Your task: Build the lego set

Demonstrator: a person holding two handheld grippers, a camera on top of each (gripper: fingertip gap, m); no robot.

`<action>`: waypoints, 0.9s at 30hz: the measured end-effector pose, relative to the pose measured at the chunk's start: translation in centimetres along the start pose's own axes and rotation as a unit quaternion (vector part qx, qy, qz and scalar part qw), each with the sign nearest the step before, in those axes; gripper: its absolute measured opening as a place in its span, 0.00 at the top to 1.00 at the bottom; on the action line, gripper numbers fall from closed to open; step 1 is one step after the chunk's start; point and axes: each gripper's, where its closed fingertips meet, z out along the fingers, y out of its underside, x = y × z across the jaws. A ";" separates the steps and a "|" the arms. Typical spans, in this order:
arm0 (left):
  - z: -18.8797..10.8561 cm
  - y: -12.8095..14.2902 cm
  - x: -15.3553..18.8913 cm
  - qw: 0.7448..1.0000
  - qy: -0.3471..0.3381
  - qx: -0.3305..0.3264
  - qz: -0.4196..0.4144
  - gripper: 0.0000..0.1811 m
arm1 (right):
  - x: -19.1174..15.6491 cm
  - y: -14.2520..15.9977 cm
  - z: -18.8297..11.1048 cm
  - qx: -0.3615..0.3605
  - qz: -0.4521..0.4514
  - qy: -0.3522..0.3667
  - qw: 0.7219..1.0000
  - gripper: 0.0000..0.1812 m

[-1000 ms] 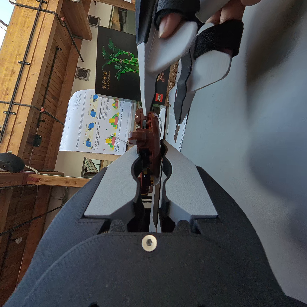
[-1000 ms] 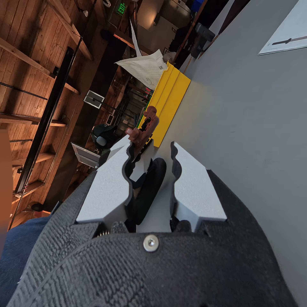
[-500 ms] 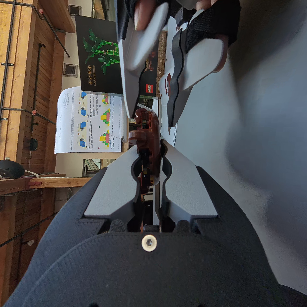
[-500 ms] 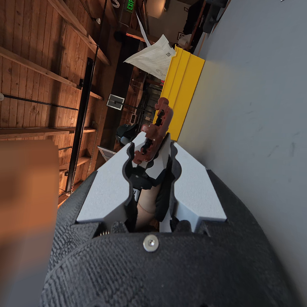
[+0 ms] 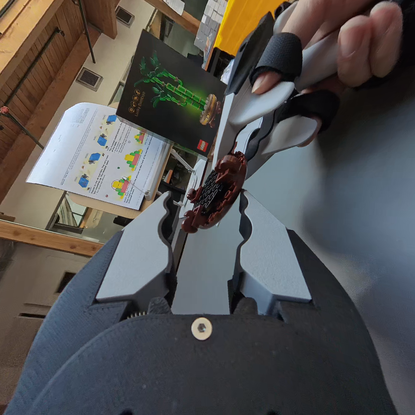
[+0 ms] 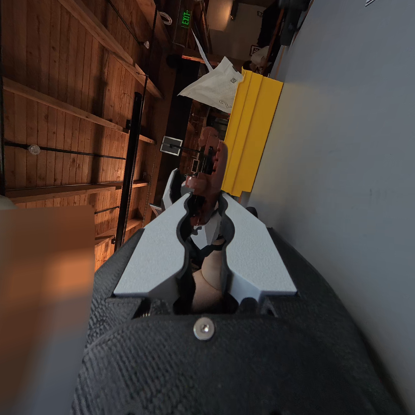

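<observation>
Wood-plank walls and beams stand behind your grey table point(image 5: 336, 224), where a black set box point(image 5: 173, 98) leans beside an open instruction sheet point(image 5: 96, 155). Your left gripper point(image 5: 204, 197) is spread wide with nothing between its 2 fingers. Your right gripper point(image 6: 205, 198) is pinched onto the edge of the round brown lego base point(image 5: 215, 193), which hangs above the table just ahead of the left fingers. A yellow bin point(image 6: 251, 134) sits farther along.
</observation>
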 end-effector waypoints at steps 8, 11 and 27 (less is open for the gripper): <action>-1.0 0.3 -4.1 0.960 0.001 0.067 -0.273 0.70 | -2.1 -2.3 -1.6 0.046 0.128 -0.112 0.984 0.90; -1.0 -1.5 -3.9 0.954 -0.001 0.088 -0.285 0.71 | -2.8 -2.3 -1.6 0.046 0.135 -0.132 0.981 0.90; -0.5 -3.1 -2.5 0.959 0.013 0.091 -0.269 0.67 | -2.5 -1.8 -1.1 0.037 0.102 -0.102 0.989 0.90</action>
